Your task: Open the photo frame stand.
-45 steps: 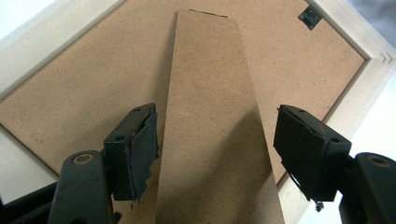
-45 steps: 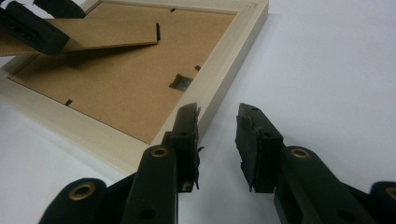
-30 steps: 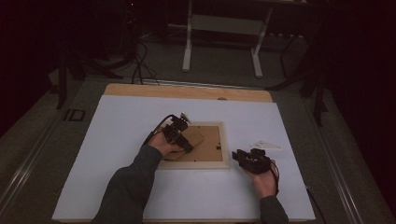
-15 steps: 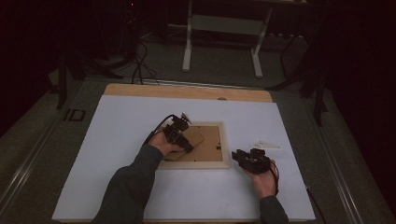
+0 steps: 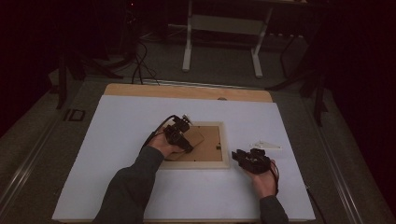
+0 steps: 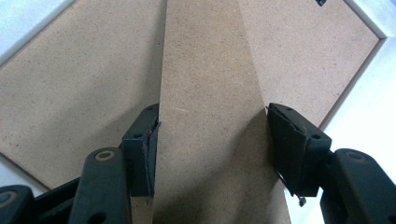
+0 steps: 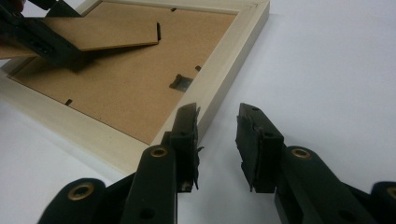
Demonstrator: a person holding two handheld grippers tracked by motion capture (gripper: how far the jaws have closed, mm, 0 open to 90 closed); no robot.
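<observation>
White table (image 5: 116, 140), picture frame (image 5: 223, 164) lying face-down at its centre.
Left gripper (image 5: 183, 140) grasps the frame's brown easel stand (image 6: 210, 116) over the backing; right gripper (image 5: 239, 156), jaws parted and holding nothing, rests just right of the frame.

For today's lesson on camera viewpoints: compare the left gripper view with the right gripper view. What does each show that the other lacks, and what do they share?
Left gripper view alone: its jaws either side of the fibreboard stand, seen close up. Right gripper view alone: the right gripper, jaws parted with nothing between them, the frame's pale rim and a small hanger clip. Both: the brown backing board and the white table.
</observation>
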